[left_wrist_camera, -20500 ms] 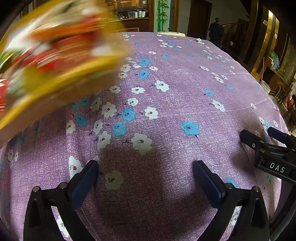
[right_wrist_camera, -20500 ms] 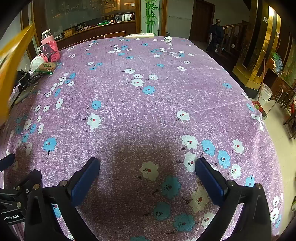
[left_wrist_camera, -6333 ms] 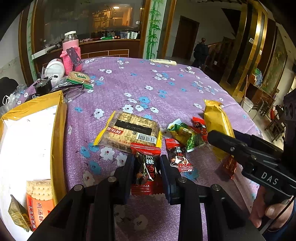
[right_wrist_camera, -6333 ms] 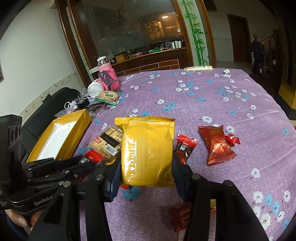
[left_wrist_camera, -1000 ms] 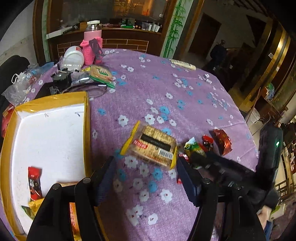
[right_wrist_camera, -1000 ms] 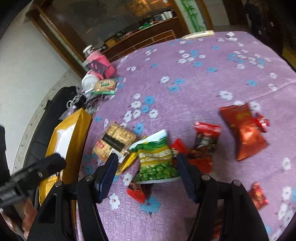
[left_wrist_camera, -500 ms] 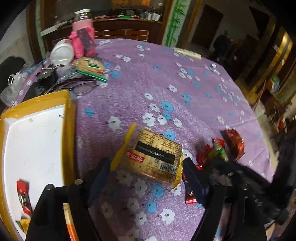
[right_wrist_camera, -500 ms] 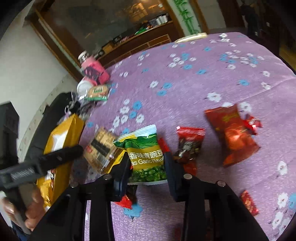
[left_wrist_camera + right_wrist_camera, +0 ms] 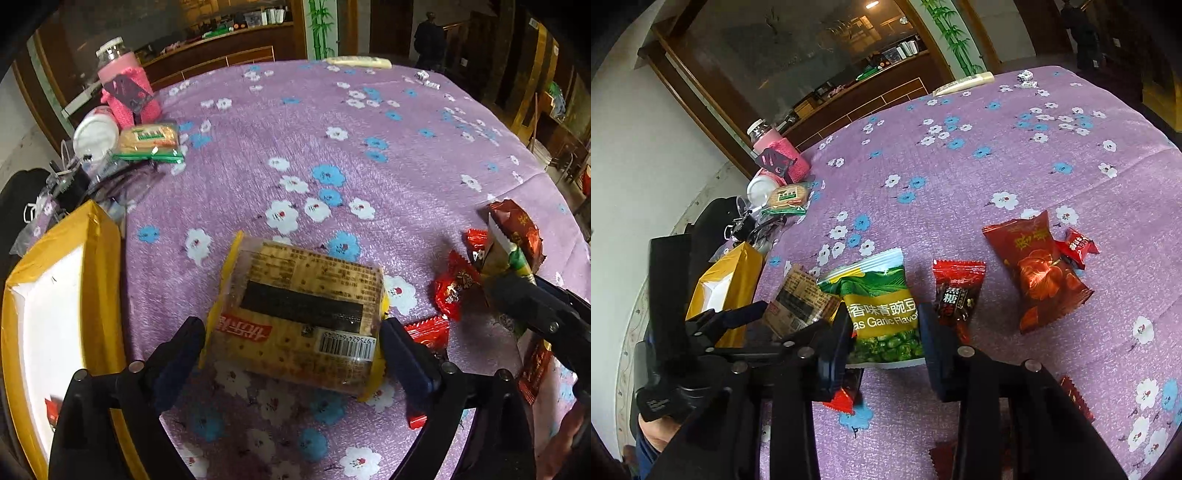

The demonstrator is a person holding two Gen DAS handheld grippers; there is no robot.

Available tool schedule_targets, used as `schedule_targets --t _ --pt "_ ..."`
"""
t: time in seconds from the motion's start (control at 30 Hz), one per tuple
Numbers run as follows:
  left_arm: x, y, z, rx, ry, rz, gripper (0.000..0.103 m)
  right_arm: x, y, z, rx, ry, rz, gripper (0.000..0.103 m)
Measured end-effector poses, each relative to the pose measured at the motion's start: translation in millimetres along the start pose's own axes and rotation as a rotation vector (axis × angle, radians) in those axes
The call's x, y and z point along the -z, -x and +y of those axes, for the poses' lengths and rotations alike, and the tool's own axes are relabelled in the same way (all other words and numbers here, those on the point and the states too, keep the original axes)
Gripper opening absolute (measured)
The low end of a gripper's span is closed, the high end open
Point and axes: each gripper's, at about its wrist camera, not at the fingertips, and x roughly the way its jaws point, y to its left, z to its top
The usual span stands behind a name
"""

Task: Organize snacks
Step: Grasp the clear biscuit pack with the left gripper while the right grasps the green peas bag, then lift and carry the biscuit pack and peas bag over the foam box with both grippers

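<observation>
Dim, soft indoor light; a ceiling lamp glows far off. Heavy fisheye bending, black corners. Slight motion blur in left view; right view sharper. Faint shadows on the bench; mild glare on wrappers.

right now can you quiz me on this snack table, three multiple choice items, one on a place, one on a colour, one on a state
1. Where does the yellow-edged clear cracker packet lie?
A. on the purple flowered tablecloth, between the left tool's pads
B. inside the yellow cardboard box
C. beside the pink-sleeved bottle

2. What colour is the pea snack bag in the right tool?
A. blue
B. green
C. black

3. How is the right tool set?
A. wide open over bare cloth
B. closed on a red candy
C. closed on the pea bag

Answers:
1 A: the packet rests on the cloth with an opening pad at each end, neither pressing on it.
2 B: green with a yellow band.
3 C: both pads press the bag's sides.
</observation>
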Motion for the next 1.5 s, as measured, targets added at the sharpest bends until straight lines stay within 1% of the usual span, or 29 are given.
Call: schedule_targets --t 0.07,0.1,0.13,0.23,0.3,0.4,0.53,0.6,0.67,0.73,0.83,0.97,1.07,1.37,1.5 --pt "1.8 -0.7 -2.1 -0.019 0.002 -0.021 0.096 1.1 -0.1 0.4 0.001 0.002 0.000 0.035" --pt "3.6 -0.1 -3.7 -0.034 -0.004 -0.034 0.089 1.1 -0.2 0.4 0.000 0.001 0.000 0.035" --pt "4.7 1.4 -5.3 -0.032 -0.007 -0.042 0.085 1.2 -0.2 0.6 0.002 0.000 0.000 0.035" --pt "8.7 7.0 -5.3 -0.030 0.000 -0.054 0.080 1.5 0.2 0.5 0.003 0.000 -0.001 0.035" --pt "12.2 11.1 -5.8 -0.013 0.001 -0.058 0.080 1.7 0.4 1.6 0.003 0.002 -0.002 0.035" --pt "19.5 22.8 -7.0 0.005 0.015 -0.086 0.079 2.8 0.7 3.0 0.003 0.010 -0.004 0.035" --pt "32.9 46.8 -9.2 0.033 0.028 -0.178 0.079 4.5 1.5 6.0 0.003 0.024 -0.006 0.035" --pt "37.6 54.3 -8.9 0.027 0.028 -0.225 0.079 5.7 2.0 9.8 0.006 0.040 -0.012 0.035" --pt "39.7 60.1 -7.5 -0.002 0.030 -0.279 0.079 6.8 2.9 13.7 0.015 0.061 -0.020 0.035" --pt "39.2 63.2 -3.9 -0.014 0.039 -0.303 0.079 8.0 3.2 18.8 0.027 0.086 -0.031 0.035" --pt "38.3 65.0 3.0 0.011 0.058 -0.317 0.079 10.1 3.8 23.9 0.036 0.110 -0.043 0.035" --pt "40.1 68.2 5.2 -0.001 0.051 -0.342 0.079 12.8 3.2 30.8 0.049 0.144 -0.055 0.035" --pt "41.0 72.0 7.1 0.007 0.056 -0.359 0.079 14.7 1.9 35.6 0.056 0.168 -0.059 0.035" --pt "42.7 79.0 13.7 -0.035 0.087 -0.414 0.080 18.6 10.3 48.7 0.036 0.222 -0.111 0.035" --pt "42.5 81.4 16.9 -0.042 0.103 -0.430 0.080 20.8 11.6 53.6 0.039 0.243 -0.124 0.035"
